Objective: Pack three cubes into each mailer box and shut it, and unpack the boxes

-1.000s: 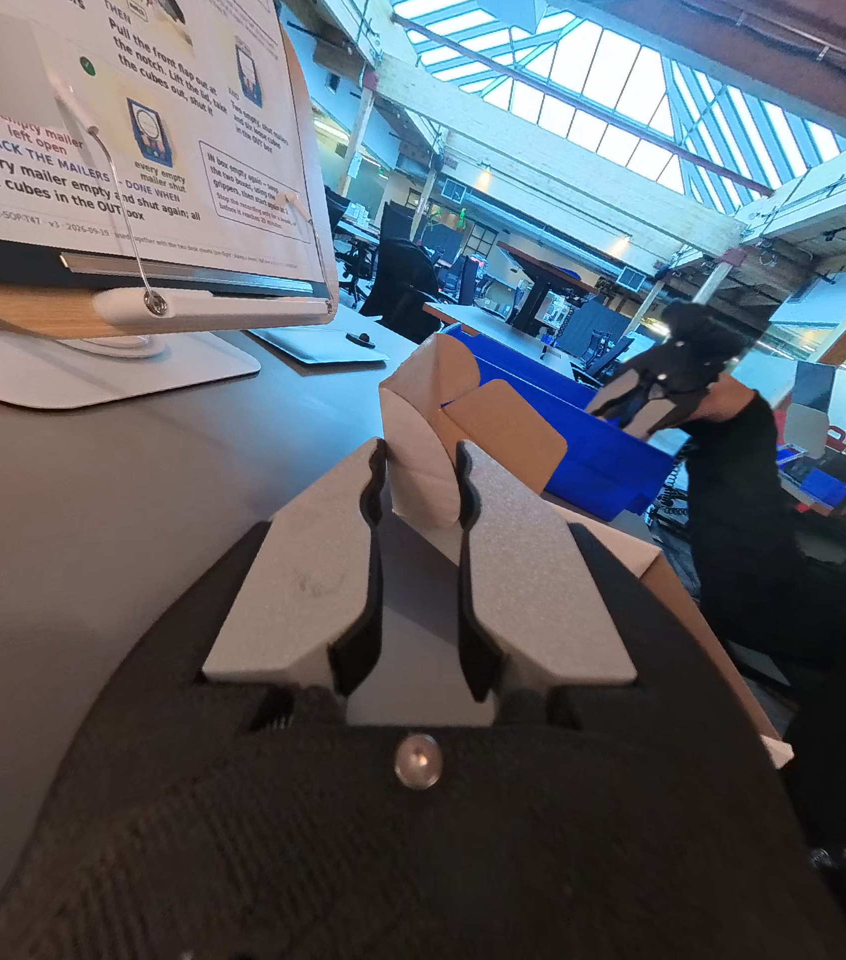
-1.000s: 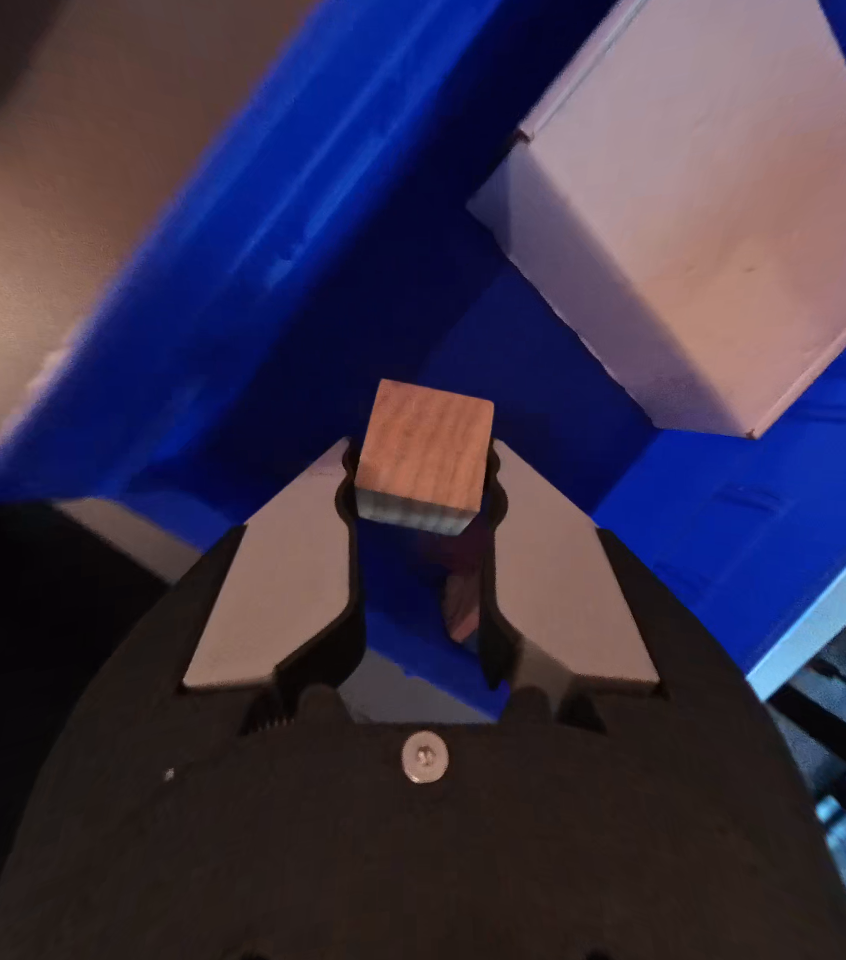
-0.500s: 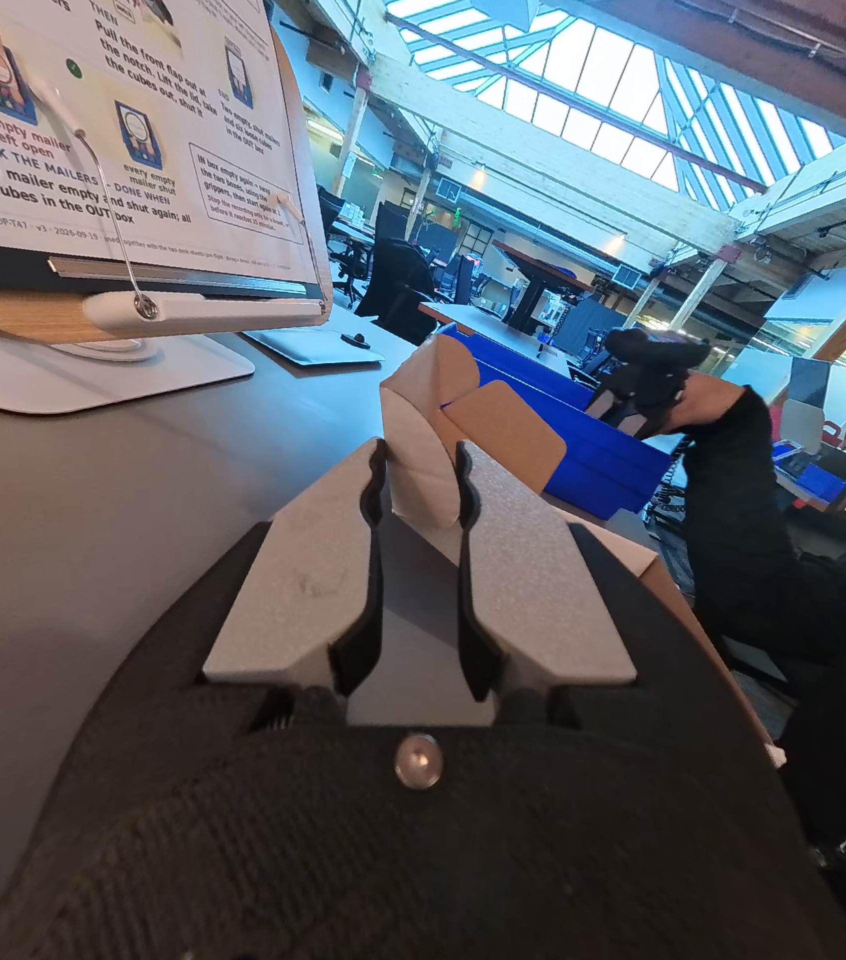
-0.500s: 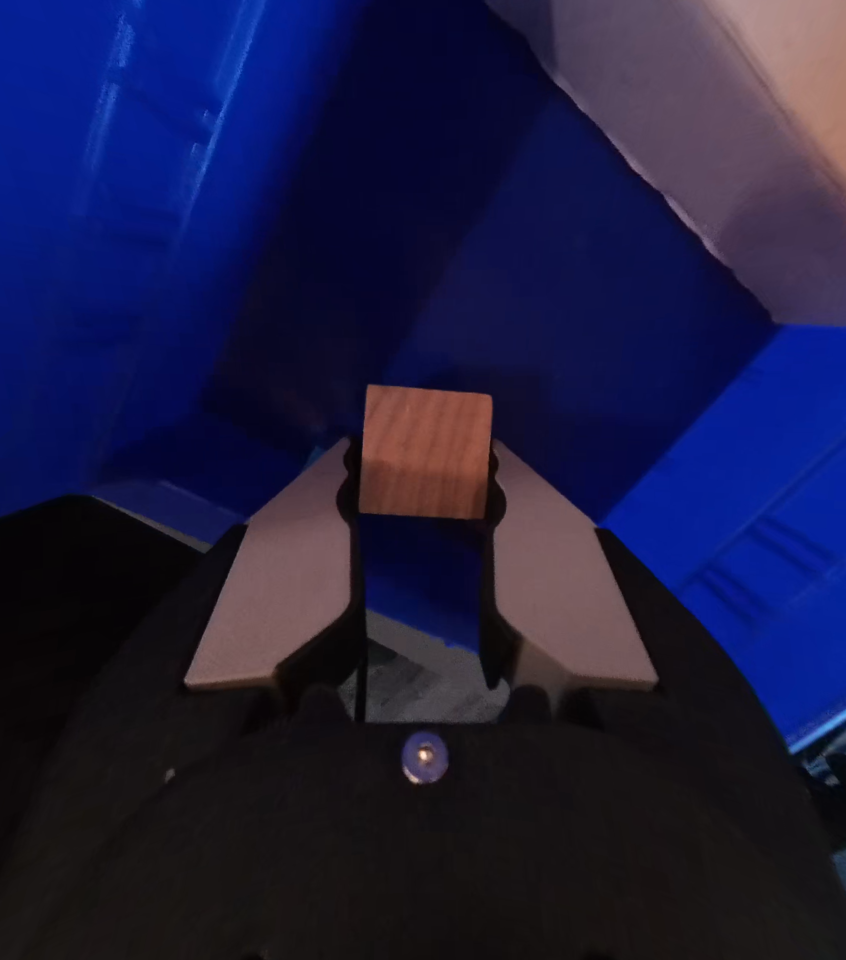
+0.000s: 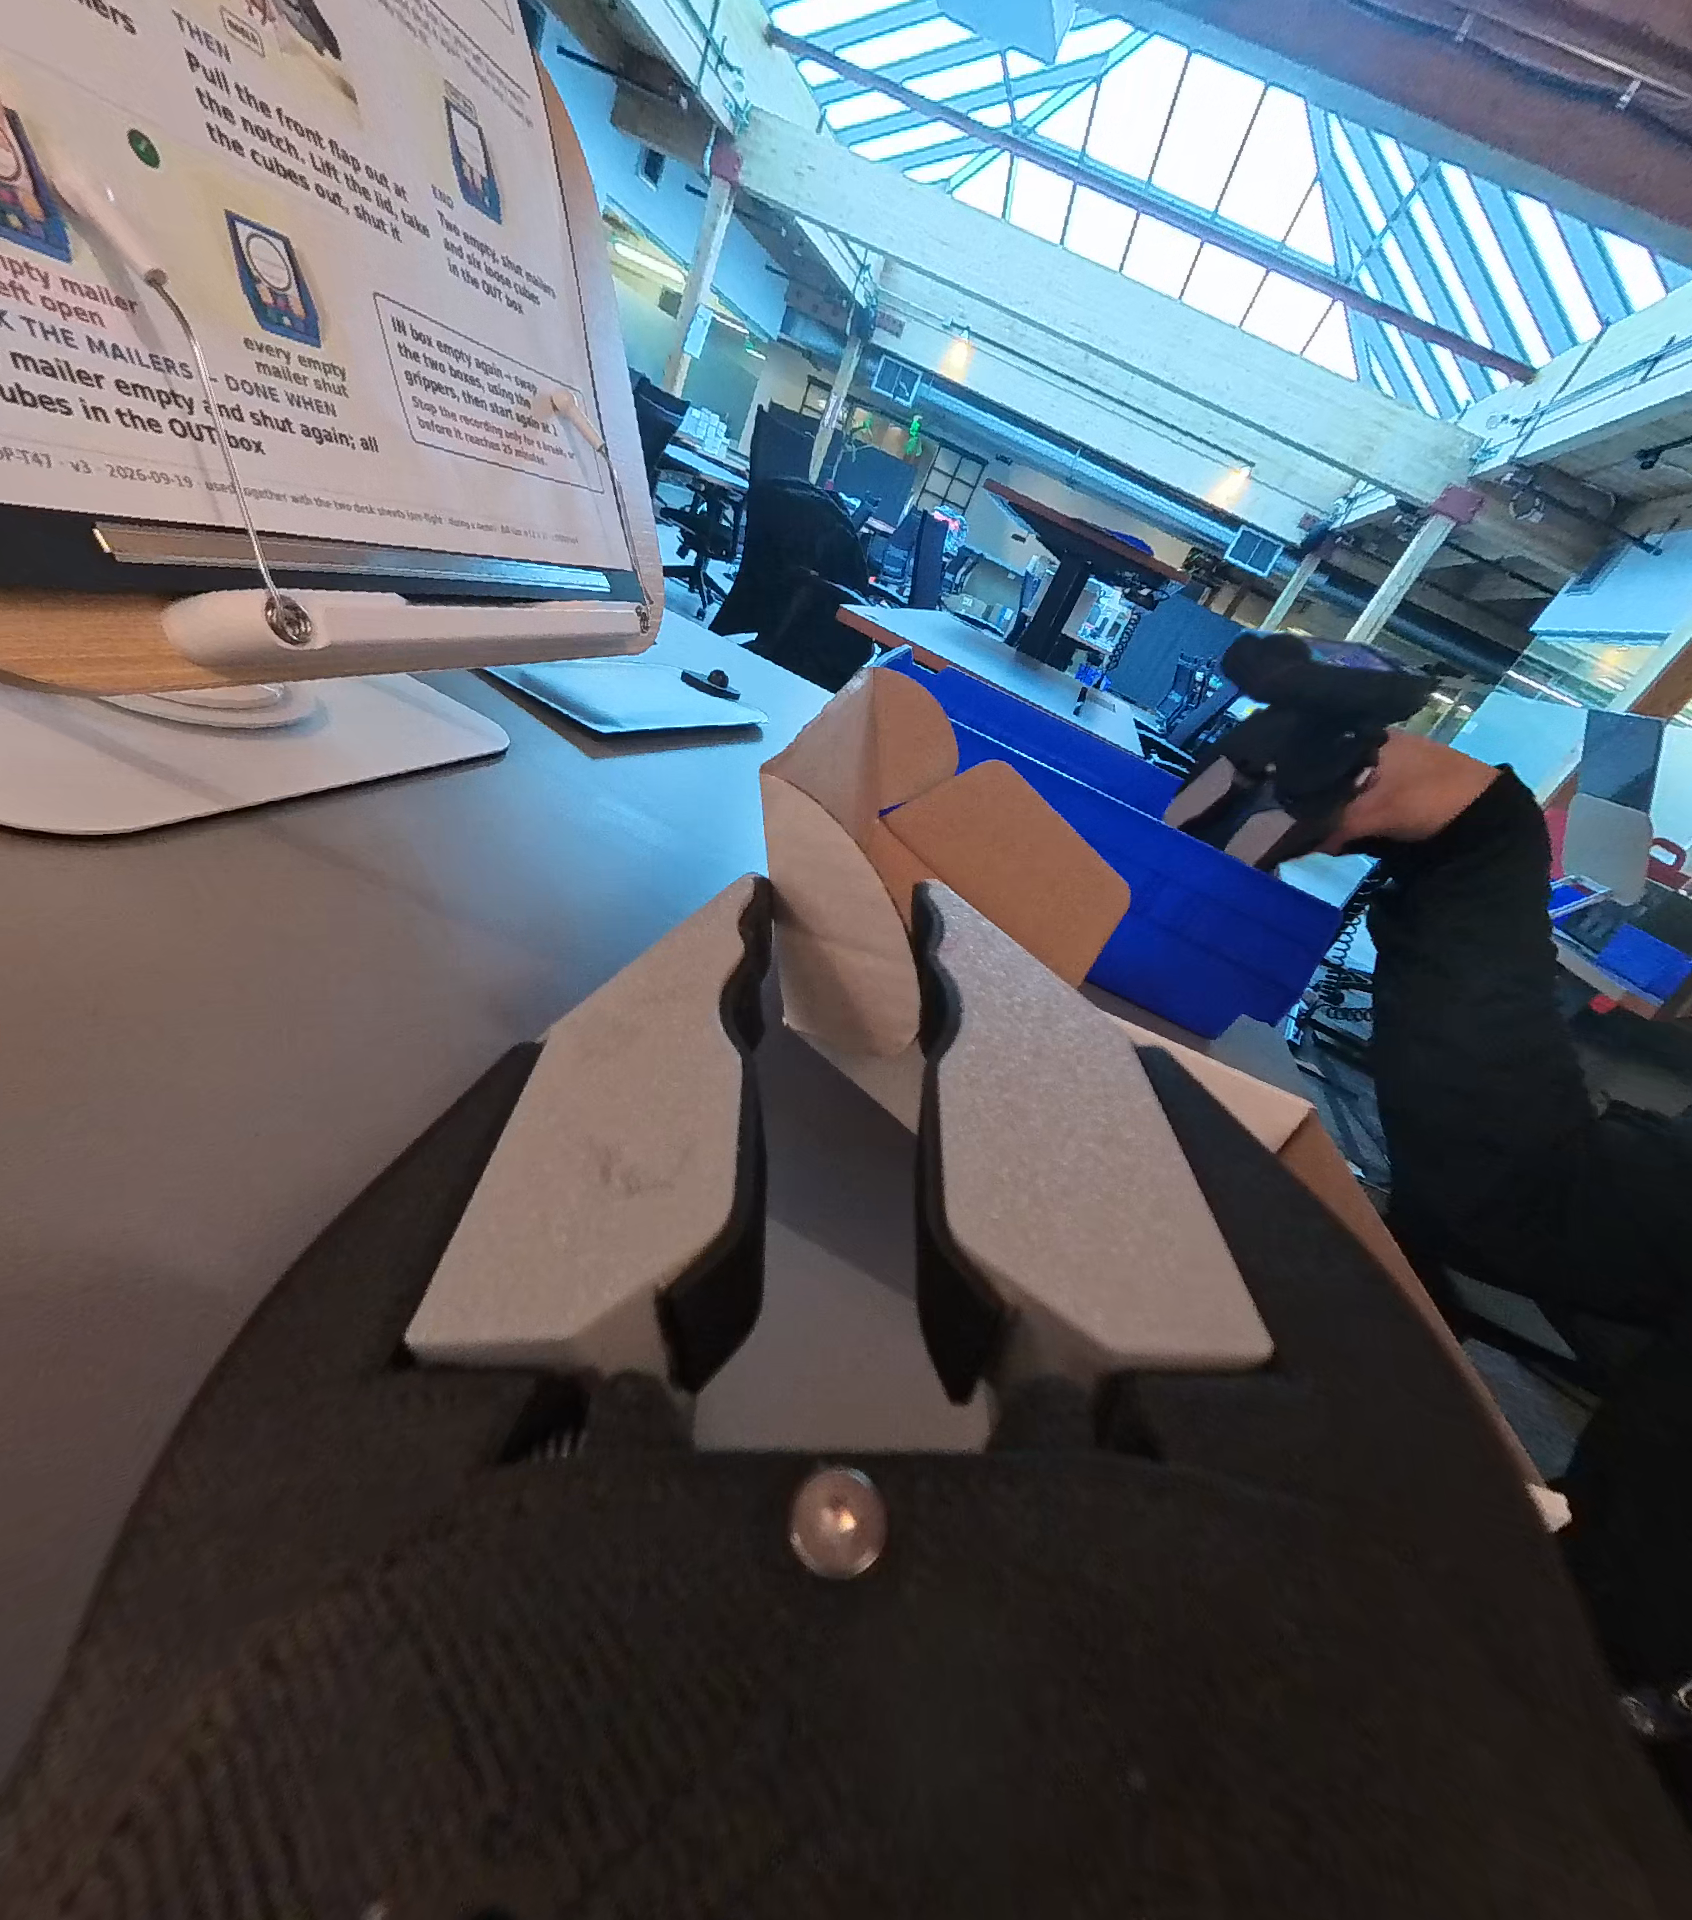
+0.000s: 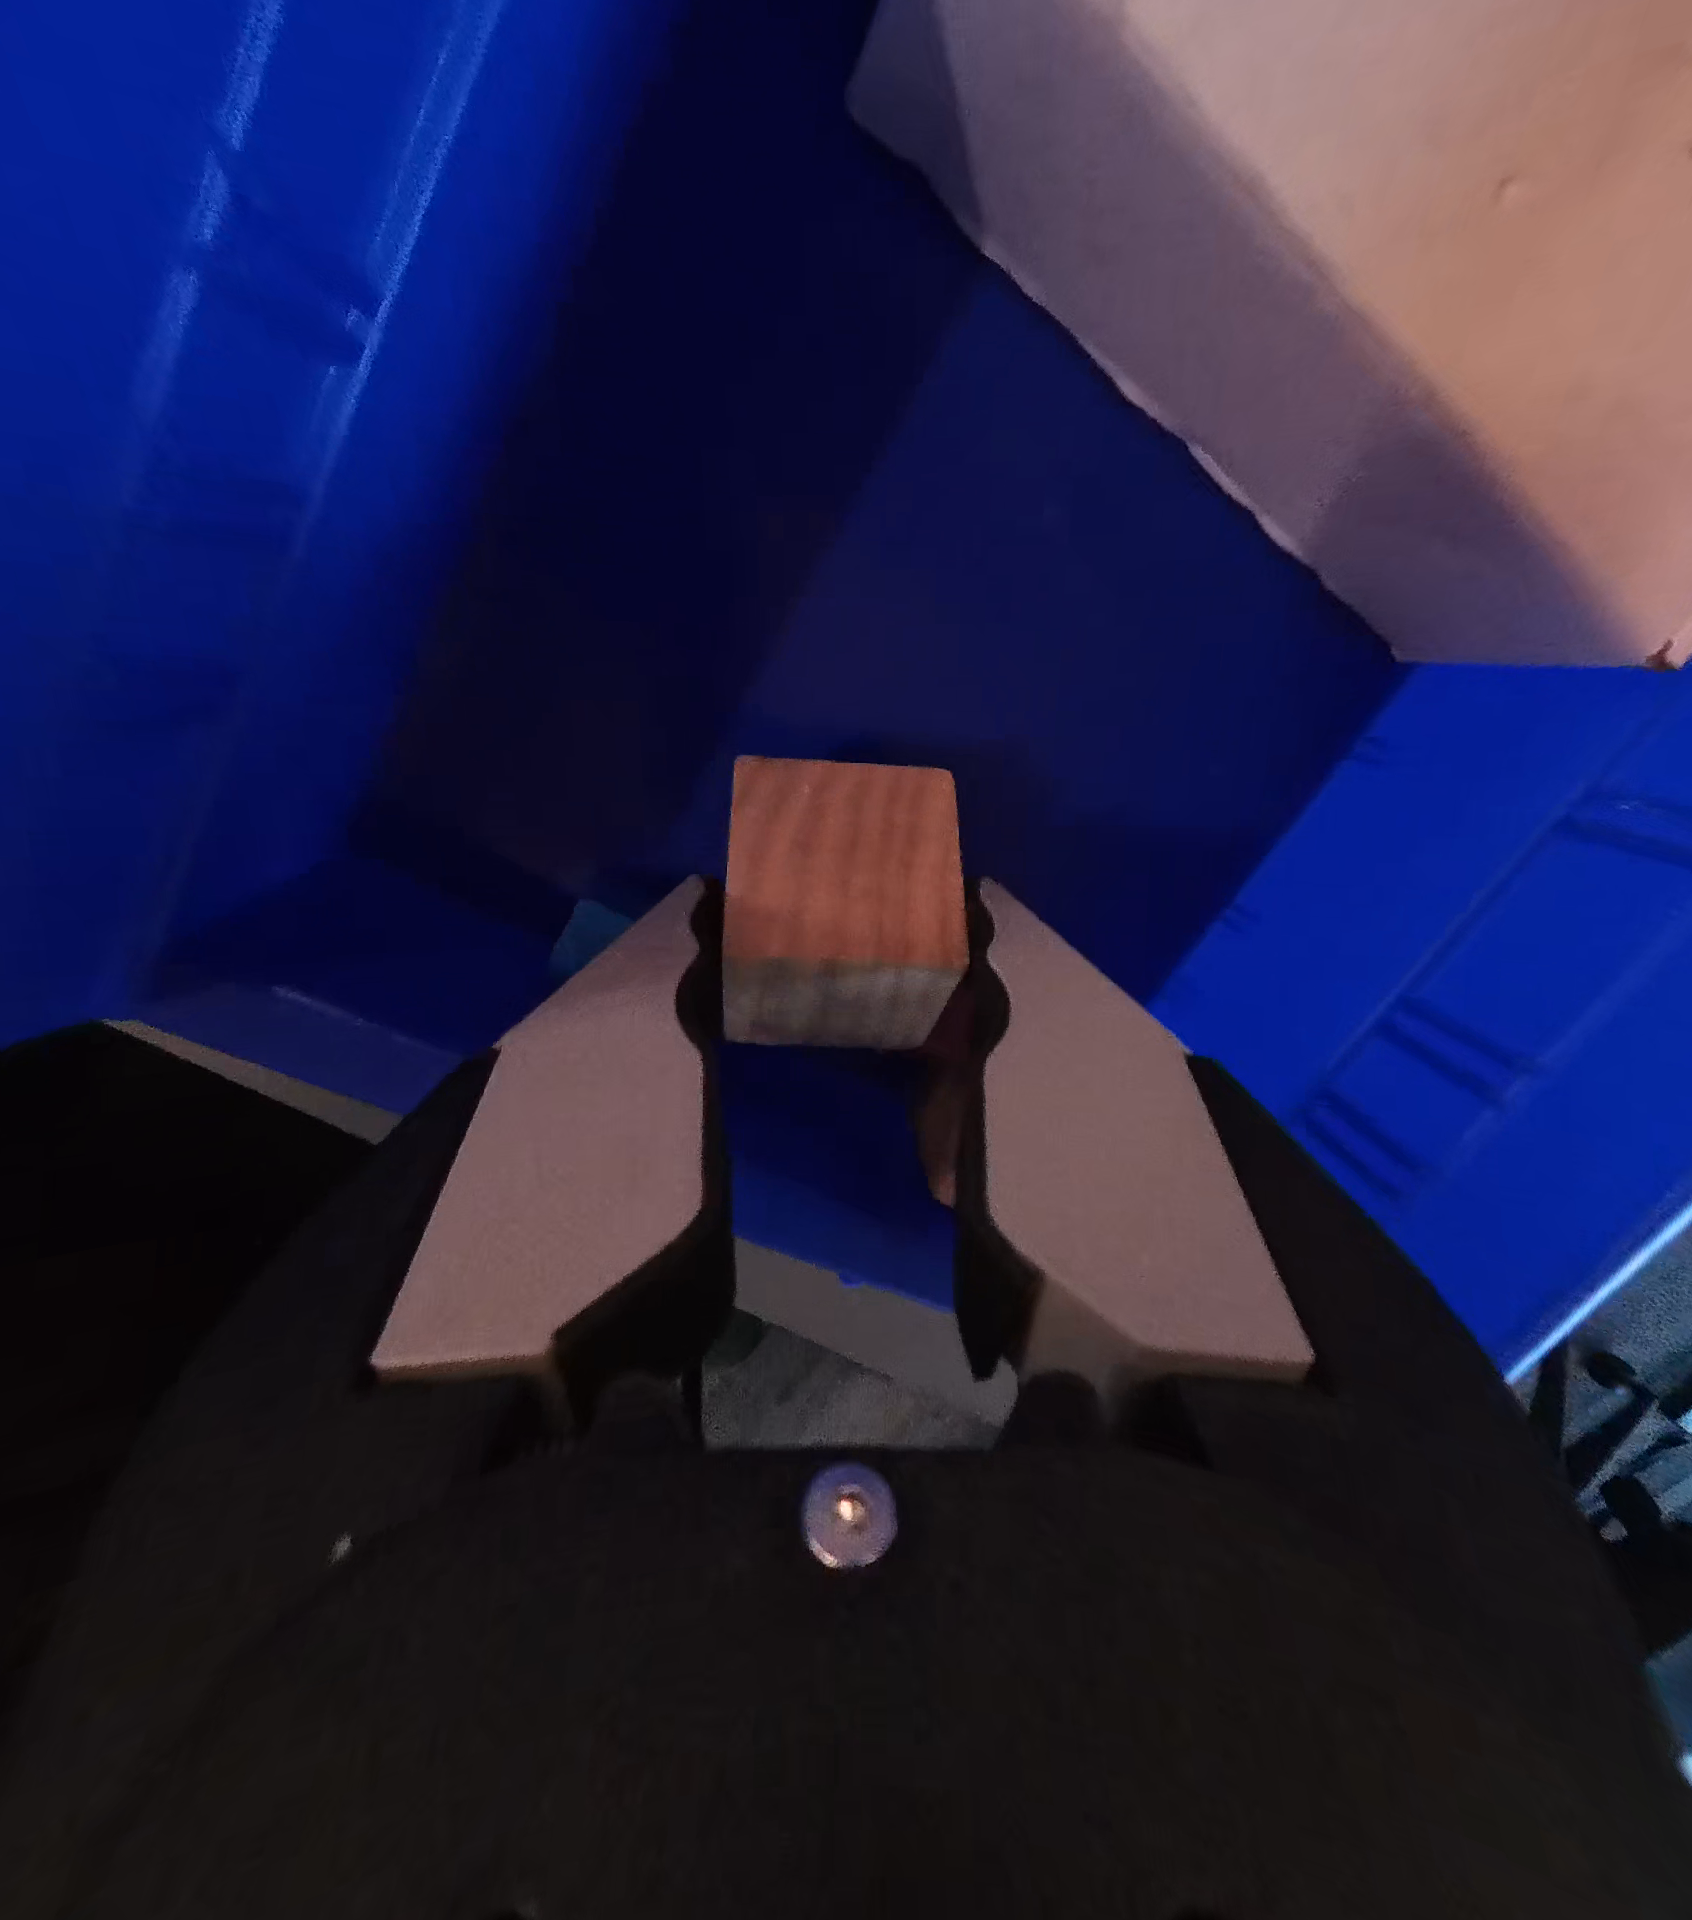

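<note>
In the left wrist view my left gripper (image 5: 837, 906) is shut on the rounded white flap (image 5: 829, 987) of an open mailer box (image 5: 1247, 1107) on the grey table; its brown inner flap (image 5: 1008, 873) stands open behind. In the right wrist view my right gripper (image 6: 842, 914) is shut on a wooden cube (image 6: 837, 883) and holds it low inside the blue bin (image 6: 198, 520). A shut white mailer box (image 6: 1393, 312) lies in that bin. The right gripper (image 5: 1247, 821) also shows in the left wrist view, tilted down over the blue bin (image 5: 1185, 935).
A stand with an instruction sheet (image 5: 229, 260) on a white base (image 5: 198, 748) stands at the far left of the grey table (image 5: 198, 1039). A flat white pad (image 5: 624, 696) lies behind it. A person's dark sleeve (image 5: 1465, 987) is at the right. The grippers' ends are close to 45 cm from one another.
My right gripper has gone down into the blue bin with the cube still held. My left gripper has stayed on the flap, with only a slight tilt.
</note>
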A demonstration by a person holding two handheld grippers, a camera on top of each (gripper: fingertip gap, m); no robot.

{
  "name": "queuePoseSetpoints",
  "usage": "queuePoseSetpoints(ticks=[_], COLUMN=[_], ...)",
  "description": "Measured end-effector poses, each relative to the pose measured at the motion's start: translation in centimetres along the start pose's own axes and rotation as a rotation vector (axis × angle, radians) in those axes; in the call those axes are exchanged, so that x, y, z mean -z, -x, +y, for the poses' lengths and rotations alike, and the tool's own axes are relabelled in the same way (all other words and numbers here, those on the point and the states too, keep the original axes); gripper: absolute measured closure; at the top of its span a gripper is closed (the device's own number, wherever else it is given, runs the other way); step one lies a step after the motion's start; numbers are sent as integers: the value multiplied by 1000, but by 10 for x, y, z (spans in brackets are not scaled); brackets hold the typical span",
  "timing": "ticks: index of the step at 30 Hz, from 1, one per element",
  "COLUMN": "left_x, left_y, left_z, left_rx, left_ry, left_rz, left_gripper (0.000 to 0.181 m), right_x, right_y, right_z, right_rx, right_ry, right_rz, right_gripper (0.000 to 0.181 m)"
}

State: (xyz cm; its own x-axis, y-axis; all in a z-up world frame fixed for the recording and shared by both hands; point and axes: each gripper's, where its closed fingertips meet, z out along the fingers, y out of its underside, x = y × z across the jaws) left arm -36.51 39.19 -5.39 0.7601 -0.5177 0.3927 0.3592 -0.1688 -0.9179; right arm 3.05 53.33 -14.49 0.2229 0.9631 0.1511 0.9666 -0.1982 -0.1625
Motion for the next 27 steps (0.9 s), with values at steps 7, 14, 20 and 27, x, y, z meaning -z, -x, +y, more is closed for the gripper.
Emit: queuePoseSetpoints(ticks=[7,14,20,27], left_x=[0,0,0,0], left_y=[0,1,0,0], left_z=[0,0,0,0], left_rx=[-2,7,1,4], left_ry=[0,0,0,-1], left_rz=[0,2,1,3], left_gripper=[157,157,157,157], right_x=[-3,-1,-16,-21], right_y=[2,15,3,-10], right_z=[-3,-23,-28,-4], right_rx=[26,95,93,-1], right_ry=[11,-96,-35,55], right_rz=[-5,-80,-31,-14], right_gripper=[137,139,134,137])
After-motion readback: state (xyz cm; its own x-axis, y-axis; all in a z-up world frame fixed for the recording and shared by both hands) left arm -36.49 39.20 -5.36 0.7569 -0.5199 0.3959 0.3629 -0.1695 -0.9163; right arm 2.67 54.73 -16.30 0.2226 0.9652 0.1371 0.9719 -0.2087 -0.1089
